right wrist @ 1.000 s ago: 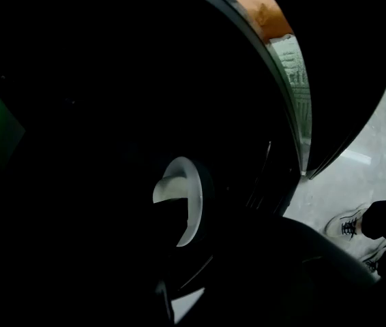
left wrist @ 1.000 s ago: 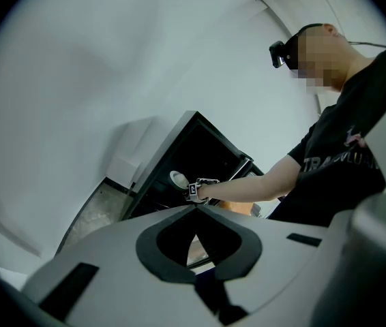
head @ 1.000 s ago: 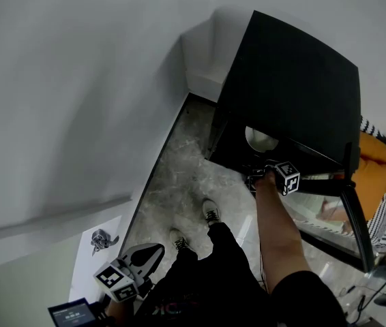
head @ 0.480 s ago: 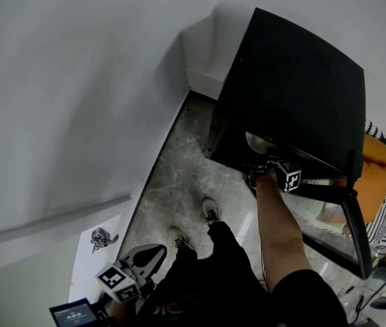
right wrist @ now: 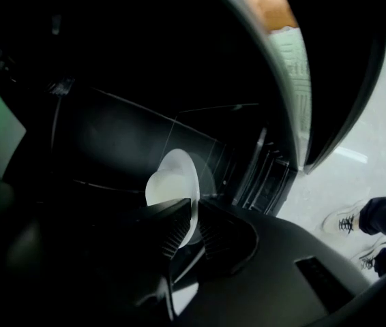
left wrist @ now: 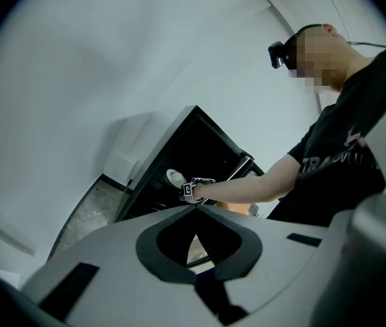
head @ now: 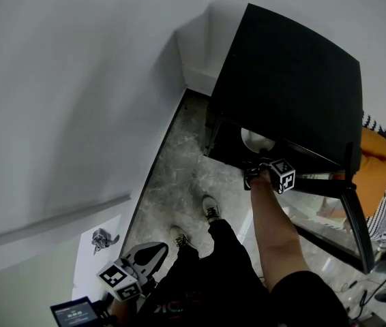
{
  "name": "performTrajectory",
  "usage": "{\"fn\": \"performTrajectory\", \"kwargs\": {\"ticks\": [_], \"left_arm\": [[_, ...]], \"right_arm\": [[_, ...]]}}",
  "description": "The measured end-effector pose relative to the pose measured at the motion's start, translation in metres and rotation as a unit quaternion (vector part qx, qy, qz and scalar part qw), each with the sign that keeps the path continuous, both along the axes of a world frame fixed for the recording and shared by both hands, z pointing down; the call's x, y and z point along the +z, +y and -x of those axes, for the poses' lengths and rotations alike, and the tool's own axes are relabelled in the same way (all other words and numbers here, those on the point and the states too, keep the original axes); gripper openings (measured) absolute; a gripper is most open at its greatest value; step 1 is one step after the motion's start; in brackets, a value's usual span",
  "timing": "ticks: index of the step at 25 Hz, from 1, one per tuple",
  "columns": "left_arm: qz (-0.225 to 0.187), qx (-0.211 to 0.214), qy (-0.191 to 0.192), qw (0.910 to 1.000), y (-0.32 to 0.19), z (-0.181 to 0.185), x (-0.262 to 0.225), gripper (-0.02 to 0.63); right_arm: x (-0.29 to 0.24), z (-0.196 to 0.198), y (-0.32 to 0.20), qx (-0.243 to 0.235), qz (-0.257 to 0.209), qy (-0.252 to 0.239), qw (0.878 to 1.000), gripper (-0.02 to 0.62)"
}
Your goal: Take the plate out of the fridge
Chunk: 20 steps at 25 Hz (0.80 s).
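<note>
- The black box-shaped fridge (head: 288, 80) stands at the far right, its door swung open to the right.
- The round white plate (right wrist: 172, 182) lies on a shelf inside, close to the opening.
- The right gripper (right wrist: 194, 204) is clenched on the plate's near rim. The plate extends straight ahead of it, deeper in, so we judge the pull runs back toward us.
- The left gripper (left wrist: 196, 208) is closed and empty, held low at the near left, well apart.

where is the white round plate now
The white round plate sits inside the black fridge, its rim between the jaws of the right gripper; in the head view it shows just beyond that gripper.
</note>
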<state>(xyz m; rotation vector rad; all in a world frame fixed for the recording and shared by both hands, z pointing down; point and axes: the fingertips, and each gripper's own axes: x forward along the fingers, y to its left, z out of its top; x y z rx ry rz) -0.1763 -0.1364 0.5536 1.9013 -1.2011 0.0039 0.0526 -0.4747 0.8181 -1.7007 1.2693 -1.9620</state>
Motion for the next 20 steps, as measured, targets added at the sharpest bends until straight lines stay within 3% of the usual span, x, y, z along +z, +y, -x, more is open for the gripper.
{"fn": "performTrajectory", "kwargs": {"ticks": [13,20], "left_arm": [[-0.009,0.011,-0.003,0.9999,0.018,0.002,-0.004,0.0],[0.019,0.022,-0.024,0.9993,0.039,0.005,0.006,0.0]], "right_arm": [[-0.004,0.017,0.051,0.02,-0.002,-0.026,0.999,0.038],[-0.004,0.018,0.057,0.036,-0.013,-0.043,0.998,0.038]]}}
